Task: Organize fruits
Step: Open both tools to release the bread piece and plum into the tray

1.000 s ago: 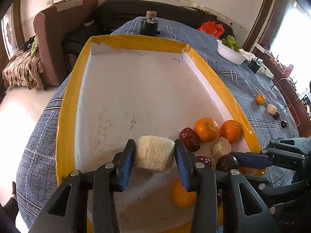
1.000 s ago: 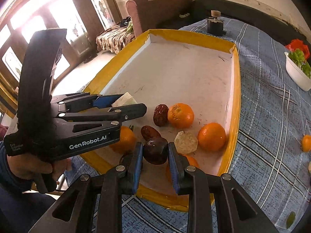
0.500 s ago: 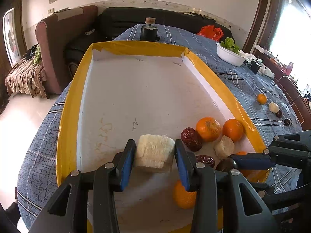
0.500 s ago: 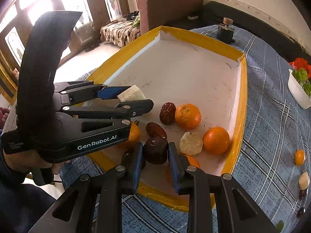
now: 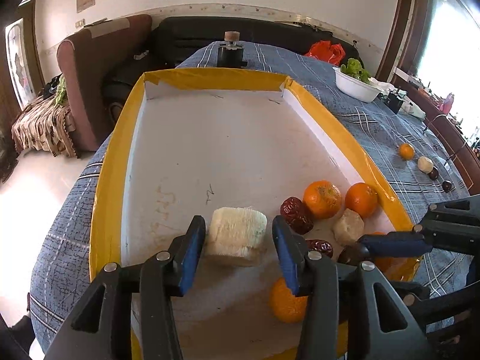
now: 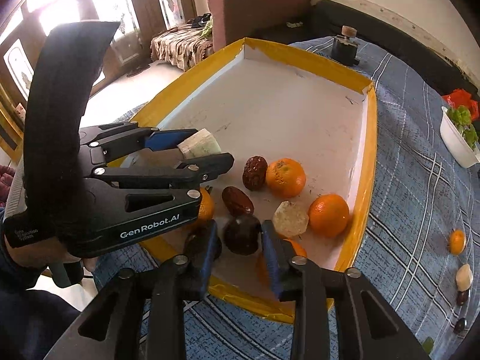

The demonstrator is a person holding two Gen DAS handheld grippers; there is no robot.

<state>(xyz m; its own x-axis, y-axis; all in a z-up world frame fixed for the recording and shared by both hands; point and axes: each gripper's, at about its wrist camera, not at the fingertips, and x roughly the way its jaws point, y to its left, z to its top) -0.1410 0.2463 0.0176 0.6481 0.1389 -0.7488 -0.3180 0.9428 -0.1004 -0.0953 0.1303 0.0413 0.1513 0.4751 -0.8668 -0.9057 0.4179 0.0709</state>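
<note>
Left gripper (image 5: 238,237) fingers apart around the pale cane chunk (image 5: 237,234), resting in the tray (image 5: 108,162): light, stiff, grip its flat sides. Right gripper (image 6: 240,240) fingers apart beside the dark round fruit (image 6: 241,234); smooth, likely slippery.

My left wrist camera looks forward along its fingers from the near edge of the tray (image 5: 111,162), close above the floor, facing the far edge. My right wrist camera sits just outside the near right corner of the tray (image 6: 367,156), angled toward its far left corner. Both views share the tray's near right corner.
</note>
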